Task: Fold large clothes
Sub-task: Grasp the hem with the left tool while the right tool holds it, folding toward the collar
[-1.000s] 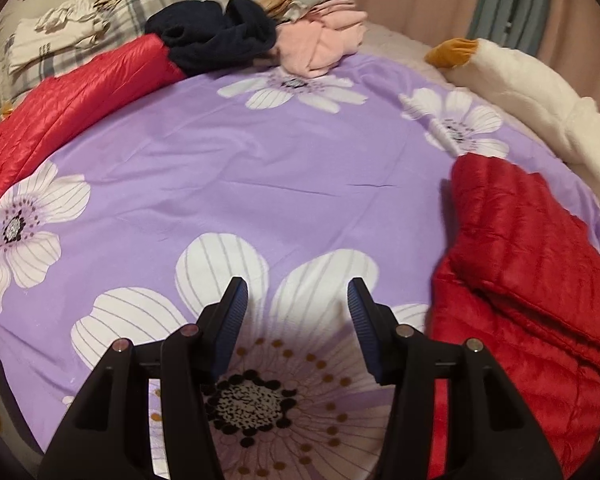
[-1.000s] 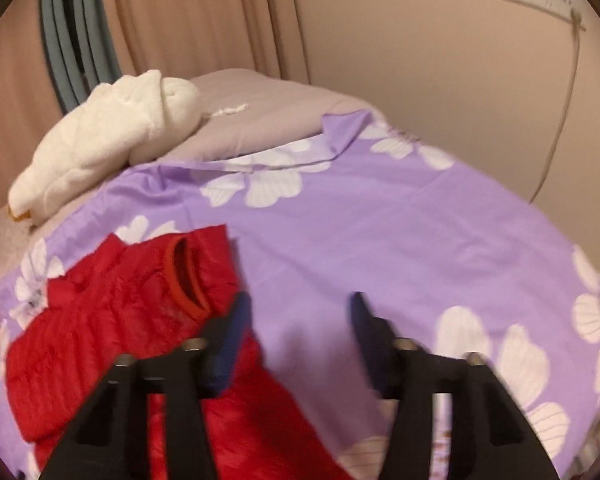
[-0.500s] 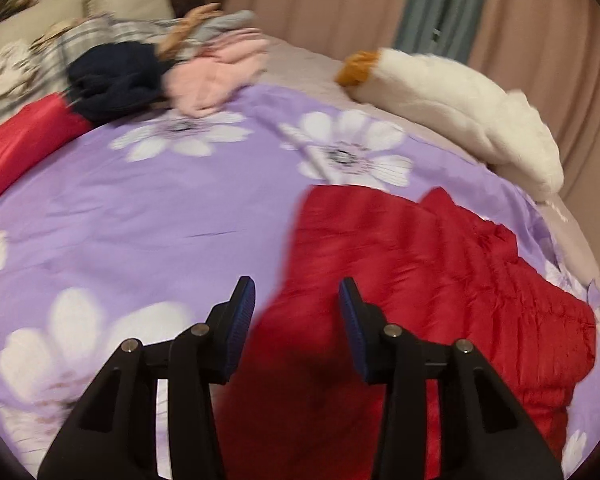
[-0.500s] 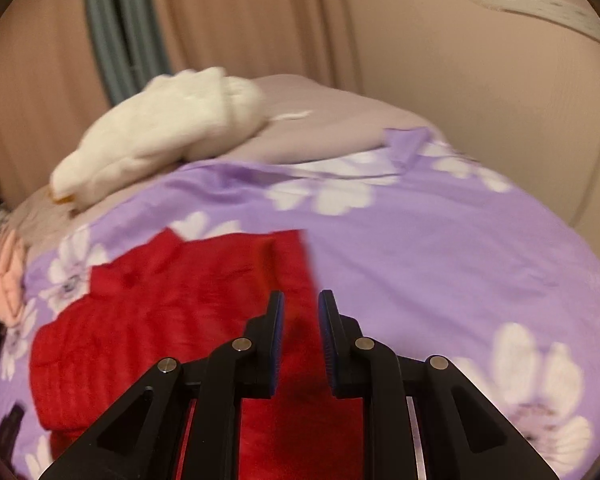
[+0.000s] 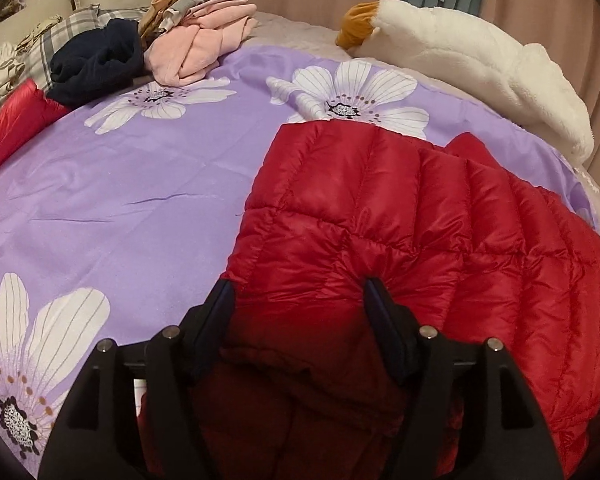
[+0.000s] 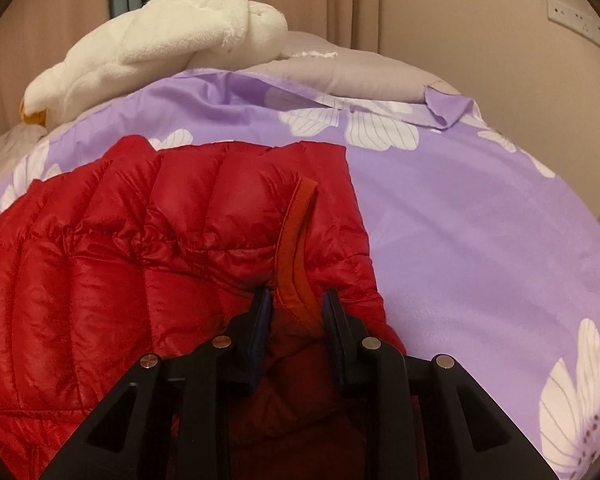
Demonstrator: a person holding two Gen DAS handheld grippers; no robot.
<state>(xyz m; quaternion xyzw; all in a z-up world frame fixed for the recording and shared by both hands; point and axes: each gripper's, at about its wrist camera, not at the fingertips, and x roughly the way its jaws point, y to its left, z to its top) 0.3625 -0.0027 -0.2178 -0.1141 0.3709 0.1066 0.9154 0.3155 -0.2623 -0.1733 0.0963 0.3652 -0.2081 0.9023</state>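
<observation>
A red quilted down jacket (image 5: pixel 420 216) lies on the purple flowered bedsheet (image 5: pixel 140 200). My left gripper (image 5: pixel 297 292) sits low over the jacket's near left edge. Its jaws are opening, and puffy red fabric bulges between the fingers without being pinched. In the right wrist view the same jacket (image 6: pixel 140 240) fills the lower left, with its orange-lined collar (image 6: pixel 296 240) curving toward me. My right gripper (image 6: pixel 297 300) straddles the near end of that collar. Its jaws stand narrow and are opening, and the collar band lies between the fingers.
A pile of pink clothes (image 5: pixel 196 48) and a navy garment (image 5: pixel 96 60) lie at the far left, beside another red garment (image 5: pixel 8 128) and pillows (image 5: pixel 28 12). A white fleece bundle (image 5: pixel 480 52) lies along the far edge. Bare sheet (image 6: pixel 480 220) stretches right of the jacket.
My left gripper swung from the bare sheet to the jacket's edge and its jaws widened. My right gripper dropped onto the collar; its jaws narrowed sharply, then parted a little.
</observation>
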